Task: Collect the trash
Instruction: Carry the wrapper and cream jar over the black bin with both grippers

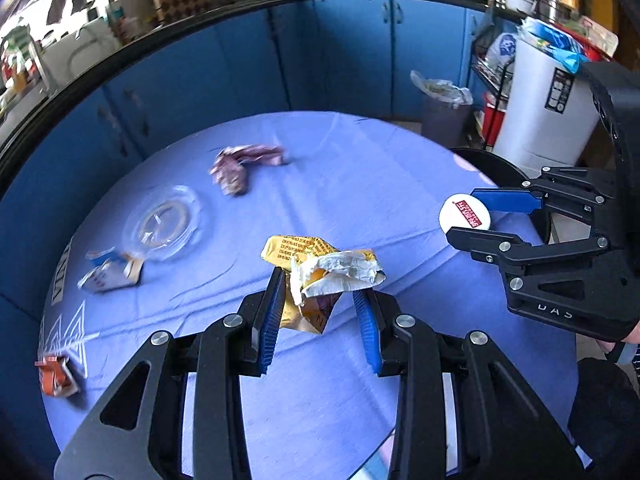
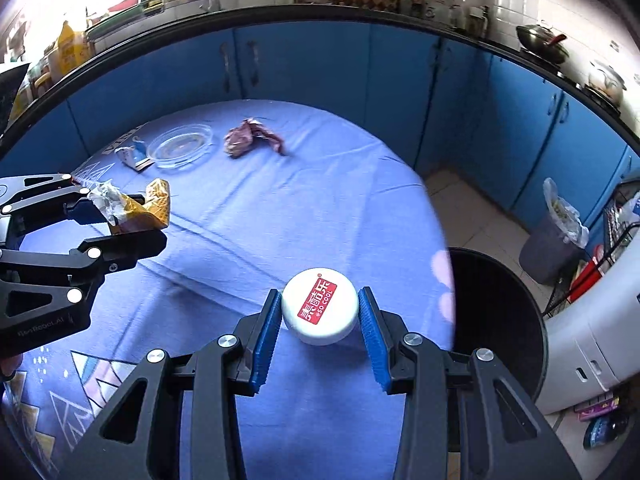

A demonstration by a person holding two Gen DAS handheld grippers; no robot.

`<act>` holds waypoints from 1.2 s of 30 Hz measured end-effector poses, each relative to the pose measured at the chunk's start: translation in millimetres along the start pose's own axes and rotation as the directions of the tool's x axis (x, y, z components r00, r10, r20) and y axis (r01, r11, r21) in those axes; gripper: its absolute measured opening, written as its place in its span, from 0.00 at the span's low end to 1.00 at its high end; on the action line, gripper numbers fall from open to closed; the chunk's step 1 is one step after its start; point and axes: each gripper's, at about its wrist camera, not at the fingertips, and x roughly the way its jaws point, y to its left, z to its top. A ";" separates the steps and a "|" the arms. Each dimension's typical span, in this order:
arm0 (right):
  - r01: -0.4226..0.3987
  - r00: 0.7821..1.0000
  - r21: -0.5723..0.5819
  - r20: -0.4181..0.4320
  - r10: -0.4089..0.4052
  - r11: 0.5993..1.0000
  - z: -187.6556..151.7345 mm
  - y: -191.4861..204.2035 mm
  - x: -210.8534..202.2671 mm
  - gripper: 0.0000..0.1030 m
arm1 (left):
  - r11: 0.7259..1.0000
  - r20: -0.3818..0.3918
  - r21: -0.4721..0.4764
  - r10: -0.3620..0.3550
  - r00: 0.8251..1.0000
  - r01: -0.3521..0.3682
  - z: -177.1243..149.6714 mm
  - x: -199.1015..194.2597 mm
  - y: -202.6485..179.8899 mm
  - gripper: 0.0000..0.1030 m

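My left gripper [image 1: 320, 284] is shut on a crumpled yellow wrapper [image 1: 316, 264] with white and brown folds, held above the blue tablecloth [image 1: 360, 184]. My right gripper [image 2: 319, 312] is shut on a small round white cup [image 2: 319, 307] with a red label on its lid. In the left wrist view the right gripper [image 1: 466, 210] and the white cup [image 1: 464, 216] show at the right, over the table's edge. In the right wrist view the left gripper [image 2: 116, 216] with the yellow wrapper [image 2: 140, 208] sits at the left. A black bin [image 2: 500, 312] opens just right of the table.
On the cloth lie a purple crumpled wrapper [image 1: 244, 168], a clear plastic dish [image 1: 166, 222], a torn blue-white carton [image 1: 112, 272] and an orange scrap [image 1: 56, 376]. A grey lined bin [image 2: 556, 236], a white appliance [image 1: 548, 108] and blue cabinets [image 1: 340, 48] stand beyond.
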 end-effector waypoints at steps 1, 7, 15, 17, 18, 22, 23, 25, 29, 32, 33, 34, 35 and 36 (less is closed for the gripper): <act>0.006 1.000 0.005 0.003 -0.006 1.000 -0.7 -4.9 -1.1 0.38 | 1.000 0.001 0.008 -0.003 1.000 0.003 4.2 1.9 -4.8 0.35; 0.036 0.999 0.033 0.015 -0.036 0.999 -5.0 -32.0 -7.4 0.38 | 0.998 0.006 0.054 -0.023 1.000 0.023 24.7 10.8 -30.0 0.35; 0.062 0.997 0.080 0.036 -0.065 0.995 -9.3 -65.8 -15.5 0.38 | 0.994 0.007 0.107 -0.040 0.999 0.039 49.6 23.2 -59.9 0.35; 0.066 0.997 0.091 0.040 -0.070 0.994 -10.2 -72.3 -16.3 0.38 | 0.992 0.010 0.117 -0.044 0.999 0.042 55.8 25.3 -66.1 0.35; 0.068 0.997 0.101 0.041 -0.072 0.993 -10.8 -77.3 -16.4 0.38 | 0.991 0.011 0.124 -0.045 0.999 0.044 59.1 26.7 -69.7 0.35; 0.072 0.996 0.122 0.045 -0.078 0.990 -12.6 -89.5 -15.8 0.38 | 0.988 0.014 0.146 -0.051 0.999 0.048 70.3 33.1 -80.9 0.35; 0.074 0.996 0.126 0.045 -0.080 0.989 -13.1 -92.7 -15.9 0.38 | 0.987 0.014 0.152 -0.051 0.999 0.049 73.5 35.7 -84.0 0.35; 0.075 0.996 0.138 0.047 -0.082 0.988 -13.7 -99.9 -15.5 0.38 | 0.986 0.013 0.160 -0.051 0.999 0.048 77.6 40.2 -89.0 0.35; 0.080 0.995 0.158 0.051 -0.089 0.984 -14.6 -113.8 -14.9 0.38 | 0.983 0.005 0.179 -0.047 0.999 0.045 85.5 51.8 -98.2 0.35; 0.085 0.994 0.168 0.055 -0.095 0.982 -14.2 -122.3 -15.0 0.38 | 0.981 -0.003 0.186 -0.046 0.999 0.046 91.3 60.0 -103.9 0.35; 0.086 0.994 0.170 0.056 -0.097 0.982 -13.8 -124.8 -14.9 0.38 | 0.981 -0.005 0.189 -0.046 0.999 0.046 93.0 62.6 -105.8 0.35; 0.087 0.993 0.173 0.058 -0.098 0.981 -13.7 -127.5 -14.9 0.38 | 0.980 -0.007 0.192 -0.044 0.999 0.045 94.0 64.8 -107.2 0.35; 0.090 0.993 0.174 0.059 -0.102 0.981 -13.6 -129.5 -14.6 0.38 | 0.980 -0.007 0.196 -0.041 0.999 0.042 96.0 67.5 -109.4 0.35; 0.094 0.993 0.175 0.060 -0.106 0.980 -13.3 -130.8 -14.0 0.38 | 0.979 -0.009 0.198 -0.041 0.999 0.042 96.9 69.4 -110.3 0.35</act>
